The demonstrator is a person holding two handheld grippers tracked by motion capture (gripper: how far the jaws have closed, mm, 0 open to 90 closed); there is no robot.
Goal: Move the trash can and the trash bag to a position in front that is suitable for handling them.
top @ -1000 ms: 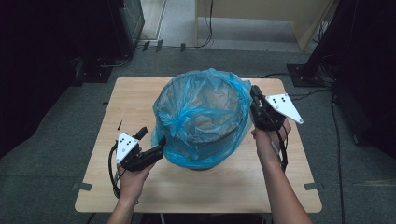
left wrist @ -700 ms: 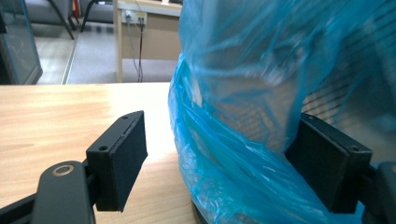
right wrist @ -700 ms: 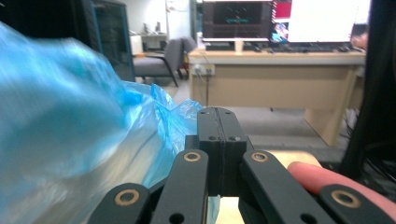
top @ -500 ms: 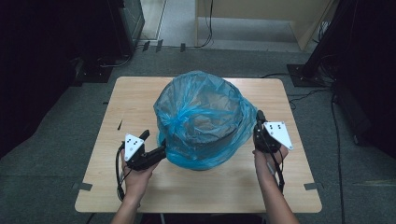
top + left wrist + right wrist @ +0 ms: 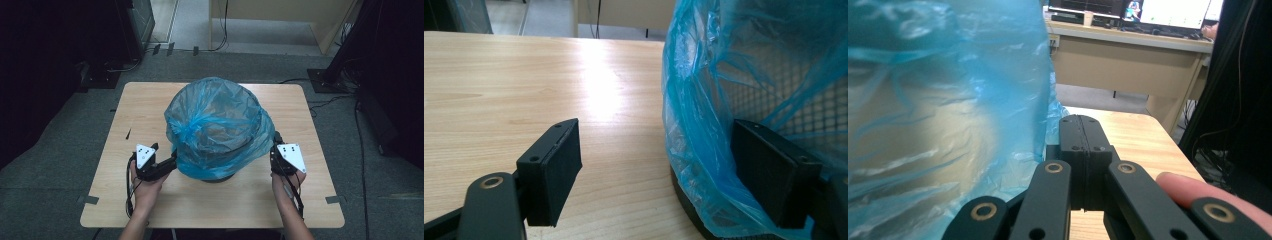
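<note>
A blue plastic bag (image 5: 217,125) is drawn over a round black mesh bin (image 5: 689,210) standing mid-table; the mesh shows through the film. My left gripper (image 5: 165,154) is at the bag's lower left and is open. In the left gripper view (image 5: 664,170) one jaw sits behind the blue bag (image 5: 704,125) against the mesh, the other outside over bare wood, so the hem hangs between them. My right gripper (image 5: 276,137) rests at the bag's lower right. Its jaws (image 5: 1083,135) are pressed together, the blue bag (image 5: 938,100) just beside them; no film shows between them.
The light wooden table (image 5: 150,110) has bare wood on all sides of the bin. Grey carpet surrounds it, with cables and dark equipment at the back and right. A tan desk (image 5: 1128,65) with monitors stands behind.
My right gripper has come down from beside the bin's top to near the table at the bag's lower right. The bag hangs lower over the bin. My left gripper shifted slightly right.
</note>
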